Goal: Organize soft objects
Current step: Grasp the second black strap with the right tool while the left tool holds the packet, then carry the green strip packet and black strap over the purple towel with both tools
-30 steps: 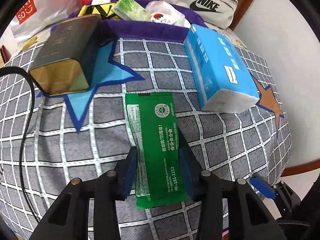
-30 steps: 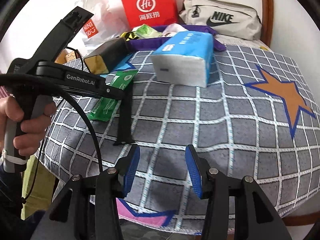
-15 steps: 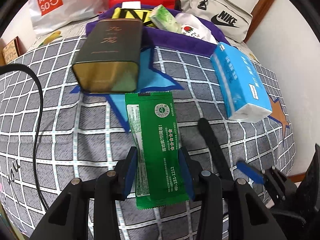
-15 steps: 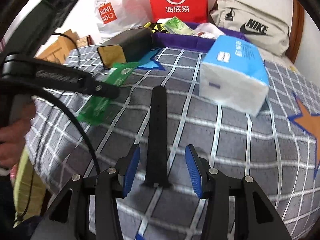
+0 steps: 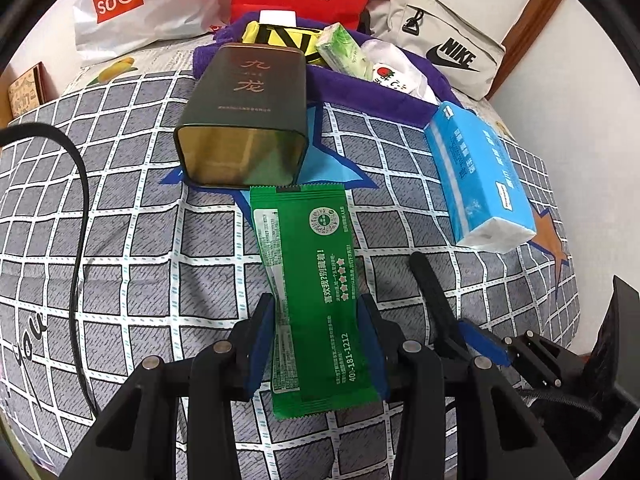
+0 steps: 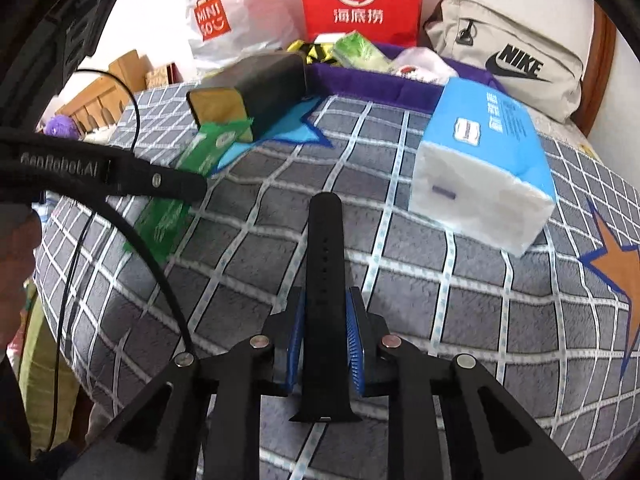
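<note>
Green packet point(image 5: 310, 280) sits gripped in left claw point(image 5: 316, 344); right claw point(image 6: 324, 344) is closing around black strap point(image 6: 325, 264).

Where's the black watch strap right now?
Right wrist view, centre: the black strap lies on the checked blanket between the closing right tongs.

The left gripper point(image 5: 316, 344) was tilted steeply down over the checked blanket point(image 5: 120, 240), its blue pads pressed against the sides of the green packet point(image 5: 316, 280). The right gripper point(image 6: 326, 344), likewise angled down toward the blanket, was closing on the black strap point(image 6: 324, 264), which was caught between its jaws.
</note>
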Motion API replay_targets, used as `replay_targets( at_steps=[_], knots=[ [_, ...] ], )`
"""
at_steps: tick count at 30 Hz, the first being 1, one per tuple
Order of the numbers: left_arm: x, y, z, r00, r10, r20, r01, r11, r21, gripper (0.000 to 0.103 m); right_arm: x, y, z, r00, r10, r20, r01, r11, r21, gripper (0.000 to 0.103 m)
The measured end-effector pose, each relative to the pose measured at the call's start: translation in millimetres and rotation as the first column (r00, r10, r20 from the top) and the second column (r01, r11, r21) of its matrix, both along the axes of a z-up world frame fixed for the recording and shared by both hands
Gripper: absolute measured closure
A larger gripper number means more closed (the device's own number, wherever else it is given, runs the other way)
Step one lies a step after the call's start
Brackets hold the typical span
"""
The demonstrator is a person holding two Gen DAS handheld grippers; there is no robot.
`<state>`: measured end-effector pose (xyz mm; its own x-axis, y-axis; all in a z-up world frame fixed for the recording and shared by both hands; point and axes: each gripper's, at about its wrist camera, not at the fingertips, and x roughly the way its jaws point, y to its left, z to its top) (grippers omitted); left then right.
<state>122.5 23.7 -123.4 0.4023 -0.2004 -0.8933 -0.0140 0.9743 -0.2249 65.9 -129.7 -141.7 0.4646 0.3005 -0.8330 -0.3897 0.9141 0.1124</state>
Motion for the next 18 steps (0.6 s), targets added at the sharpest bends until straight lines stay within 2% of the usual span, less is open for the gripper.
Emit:
replay_targets(
  at_steps=[8, 13, 18],
  knots=[
    [-1, 0, -2, 1.0, -0.008, 0.007, 0.008, 1.0, -0.02, 0.063, 3, 8, -3, 1.0, 0.015, 0.018, -0.015, 1.0, -0.019, 0.082],
    [-2, 4, 0, 1.0, -0.015, 0.023, 0.015, 1.0, -0.012, 0.063, 7, -1, 3, 1.0, 0.013, -0.018, -0.012, 0.999, 0.044, 0.082],
    [-2, 9, 10, 0.999, -0.024, 0.041, 0.025, 1.0, -0.018, 0.063, 4, -6, 24, 1.0, 0.007, 0.007, -0.007, 0.997, 0.074, 0.083]
  ],
)
